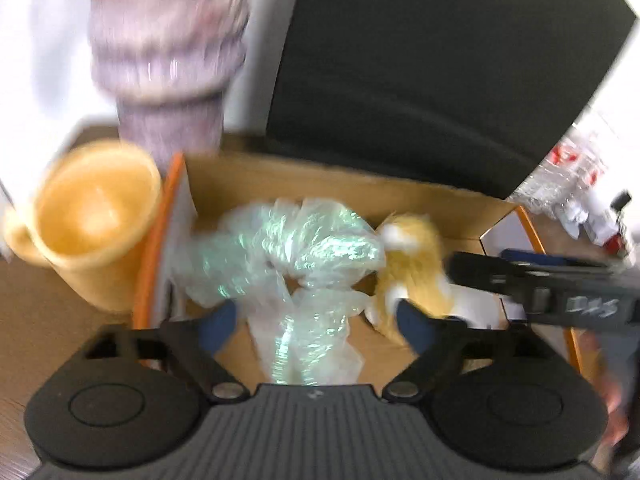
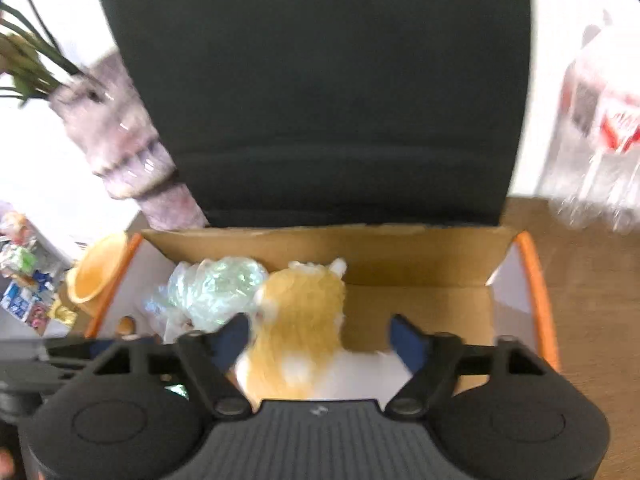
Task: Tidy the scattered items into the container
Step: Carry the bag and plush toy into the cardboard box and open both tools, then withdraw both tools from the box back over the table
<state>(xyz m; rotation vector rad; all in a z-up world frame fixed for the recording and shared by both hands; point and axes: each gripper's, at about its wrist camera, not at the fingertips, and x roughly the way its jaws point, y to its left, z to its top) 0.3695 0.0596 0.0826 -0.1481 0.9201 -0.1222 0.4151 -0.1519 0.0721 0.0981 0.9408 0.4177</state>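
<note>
I am holding my left gripper (image 1: 312, 320) over the cardboard box (image 2: 400, 248), fingers spread wide, the crumpled plastic bag (image 1: 288, 248) lying loose between them near the box's left wall. My right gripper (image 2: 320, 334) is hanging alongside, jaws apart around the plush toy (image 2: 304, 304), not pinching it. The yellow cup (image 1: 96, 216) is standing outside the box's left edge, nearest my left gripper.

- The vase (image 1: 168, 60) is smeared by blur and cut off at the top edge.
- The plastic packaging (image 2: 600, 128) is blurred; its red print is unreadable.
- The plush toy (image 2: 298, 320) has its lower part hidden behind the gripper body.
</note>
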